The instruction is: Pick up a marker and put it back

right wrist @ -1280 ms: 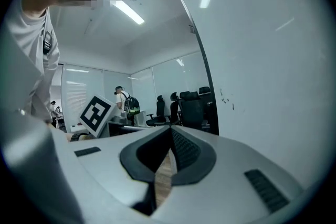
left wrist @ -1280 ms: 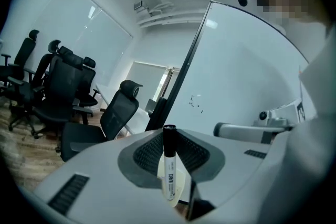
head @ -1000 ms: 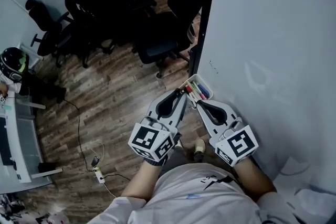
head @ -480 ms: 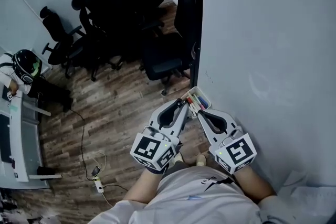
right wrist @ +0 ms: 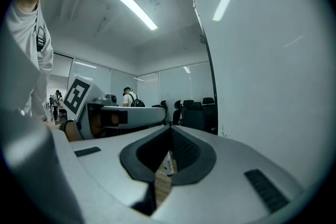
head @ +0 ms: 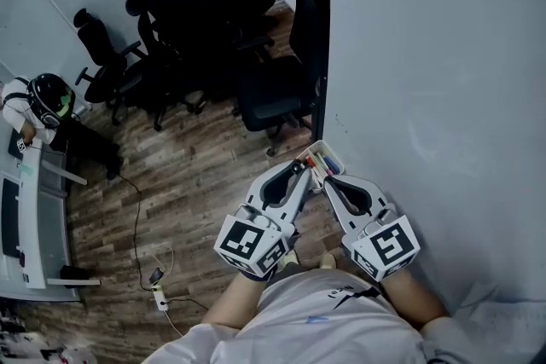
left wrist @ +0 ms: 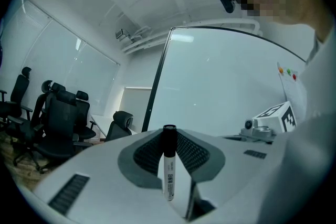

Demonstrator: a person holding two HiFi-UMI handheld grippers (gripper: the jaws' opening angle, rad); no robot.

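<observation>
My left gripper (left wrist: 169, 132) is shut on a white marker (left wrist: 168, 173) with a black cap, which stands upright between the jaws. In the head view the left gripper (head: 299, 170) has its tips at the left end of the small marker tray (head: 334, 153) fixed to the whiteboard. Several coloured markers (head: 321, 161) lie in that tray. My right gripper (head: 328, 182) hangs just below the tray, its jaws meeting at the tips. Between the right gripper's jaws (right wrist: 170, 131) there is nothing; through their hollow a bit of white marker (right wrist: 168, 163) shows farther off.
The whiteboard (head: 426, 81) fills the right side, with a black post (head: 322, 30) at its edge. Black office chairs (head: 205, 21) stand on the wood floor beyond. At the far left, a person (head: 44, 96) sits by a desk (head: 26, 217). A power strip (head: 159, 290) and cable lie on the floor.
The head view has shifted a little, so the tray sits lower in the picture. Both grippers stay by the tray, and the left one still holds the marker.
</observation>
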